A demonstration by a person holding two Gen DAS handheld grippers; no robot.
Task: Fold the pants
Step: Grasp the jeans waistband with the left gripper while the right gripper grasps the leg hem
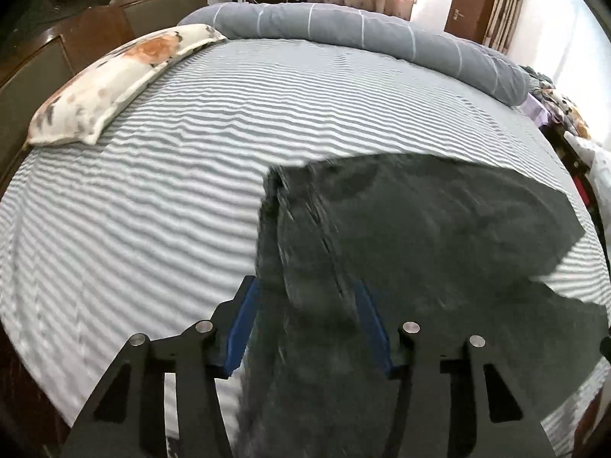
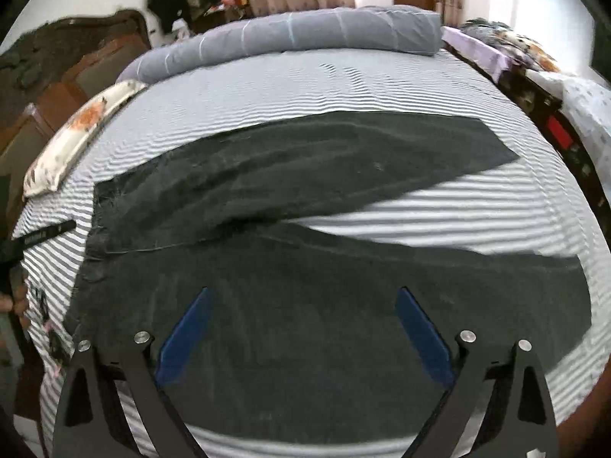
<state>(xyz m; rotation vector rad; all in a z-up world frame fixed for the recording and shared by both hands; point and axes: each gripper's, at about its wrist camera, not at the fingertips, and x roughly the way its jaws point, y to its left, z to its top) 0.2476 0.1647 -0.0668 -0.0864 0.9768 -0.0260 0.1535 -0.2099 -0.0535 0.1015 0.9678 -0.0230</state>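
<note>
Dark grey pants (image 2: 305,175) lie spread on the striped bed, waistband at the left, two legs fanning out to the right with a gap of sheet between them. My right gripper (image 2: 303,297) is open, hovering above the near leg. In the left wrist view the pants (image 1: 420,221) are blurred; my left gripper (image 1: 305,290) is open with its blue pads either side of the waistband end of the cloth, not closed on it.
The bed sheet (image 1: 152,191) is grey-and-white striped. A floral pillow (image 1: 114,76) lies at the far left, a rolled grey duvet (image 1: 343,26) along the far edge. A wooden headboard (image 2: 76,61) stands left; clutter sits beyond the right edge.
</note>
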